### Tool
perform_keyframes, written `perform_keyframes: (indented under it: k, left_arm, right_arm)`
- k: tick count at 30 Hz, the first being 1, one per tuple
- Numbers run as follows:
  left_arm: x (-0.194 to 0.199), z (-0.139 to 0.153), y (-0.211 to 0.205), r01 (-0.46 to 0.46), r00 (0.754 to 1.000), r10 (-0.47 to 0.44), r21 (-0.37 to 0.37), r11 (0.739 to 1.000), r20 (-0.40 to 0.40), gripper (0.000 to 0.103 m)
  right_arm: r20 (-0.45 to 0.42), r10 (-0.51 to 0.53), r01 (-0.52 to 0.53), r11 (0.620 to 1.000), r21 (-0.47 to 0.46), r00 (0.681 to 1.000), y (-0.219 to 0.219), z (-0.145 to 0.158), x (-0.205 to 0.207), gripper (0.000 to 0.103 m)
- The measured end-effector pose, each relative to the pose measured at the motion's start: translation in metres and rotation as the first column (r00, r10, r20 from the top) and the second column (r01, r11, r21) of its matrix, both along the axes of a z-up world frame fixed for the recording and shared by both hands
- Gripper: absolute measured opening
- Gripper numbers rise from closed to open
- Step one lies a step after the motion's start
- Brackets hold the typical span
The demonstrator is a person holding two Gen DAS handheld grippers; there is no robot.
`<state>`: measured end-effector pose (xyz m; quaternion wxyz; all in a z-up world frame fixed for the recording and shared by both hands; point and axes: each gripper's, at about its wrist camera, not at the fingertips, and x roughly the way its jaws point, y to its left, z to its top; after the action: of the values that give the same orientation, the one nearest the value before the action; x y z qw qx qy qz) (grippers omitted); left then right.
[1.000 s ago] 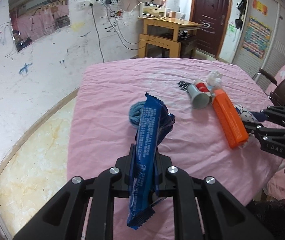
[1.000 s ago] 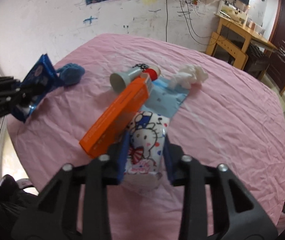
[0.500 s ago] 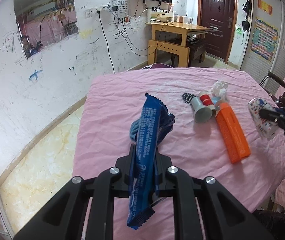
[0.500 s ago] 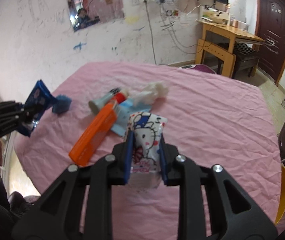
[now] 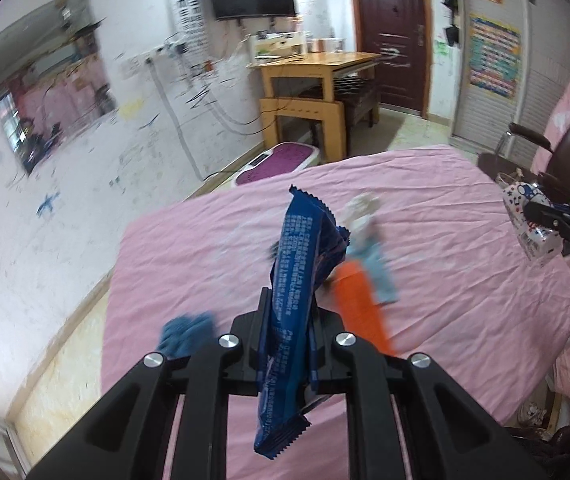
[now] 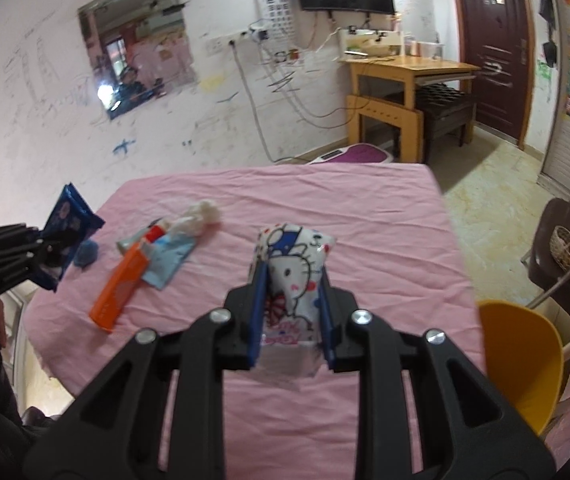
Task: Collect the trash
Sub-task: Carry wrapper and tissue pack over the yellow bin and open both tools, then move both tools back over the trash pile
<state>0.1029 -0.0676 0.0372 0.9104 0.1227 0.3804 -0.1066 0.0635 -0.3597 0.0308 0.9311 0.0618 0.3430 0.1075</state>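
PROGRESS: partial | left hand-held gripper (image 5: 287,344) clamped on blue wrapper (image 5: 299,280) | right hand-held gripper (image 6: 291,312) clamped on cartoon-print packet (image 6: 291,268) | orange box (image 6: 119,288), tube (image 6: 143,236), tissue (image 6: 205,212) left on surface (image 6: 365,216).

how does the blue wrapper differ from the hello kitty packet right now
The blue wrapper is dark, long and narrow, with small white print; the hello kitty packet is white, short and squat, with cartoon art. The left gripper clamps the wrapper, the right gripper the packet. Both are held above the pink tablecloth.

Bare pink tablecloth (image 6: 365,216) beside trash pile (image 6: 157,256)
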Motion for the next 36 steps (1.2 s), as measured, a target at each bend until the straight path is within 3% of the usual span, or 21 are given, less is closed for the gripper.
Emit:
perform_keyframes:
  k: [4,10,19,26,29,31,34,36]
  left_arm:
    - [0.006,0.007,-0.05,0.093,0.996,-0.093,0.023,0.995,0.004,0.011]
    - [0.02,0.012,-0.143,0.249,0.969,-0.249,0.041,0.968,-0.007,0.011]
    - [0.034,-0.016,-0.3,0.449,0.883,-0.452,-0.054,0.892,-0.127,0.011]
    - [0.038,-0.063,-0.382,0.508,0.821,-0.505,-0.06,0.859,-0.268,0.011]
    - [0.044,-0.085,-0.403,0.513,0.797,-0.505,-0.07,0.856,-0.331,0.012]
    - [0.048,-0.096,-0.413,0.502,0.795,-0.49,-0.065,0.862,-0.358,0.013]
    - [0.051,-0.108,-0.426,0.502,0.778,-0.483,-0.065,0.862,-0.403,0.035]
    - [0.051,-0.11,-0.427,0.501,0.766,-0.492,-0.096,0.86,-0.415,0.07]
  right_arm:
    - [0.0,-0.059,0.059,0.998,-0.014,0.998,-0.039,-0.003,-0.006,0.022]
    - [-0.012,-0.175,0.174,0.984,-0.029,0.985,-0.102,-0.012,-0.021,0.022]
    - [-0.111,-0.346,0.351,0.936,0.021,0.931,-0.205,-0.065,-0.036,0.023]
    - [-0.214,-0.377,0.401,0.912,0.083,0.901,-0.246,-0.121,-0.036,0.023]
    - [-0.242,-0.382,0.414,0.905,0.095,0.892,-0.254,-0.137,-0.037,0.027]
    - [-0.26,-0.39,0.426,0.899,0.102,0.884,-0.259,-0.147,-0.037,0.031]
    - [-0.275,-0.397,0.44,0.89,0.116,0.875,-0.266,-0.155,-0.039,0.063]
    - [-0.274,-0.401,0.445,0.888,0.12,0.874,-0.266,-0.155,-0.041,0.066]
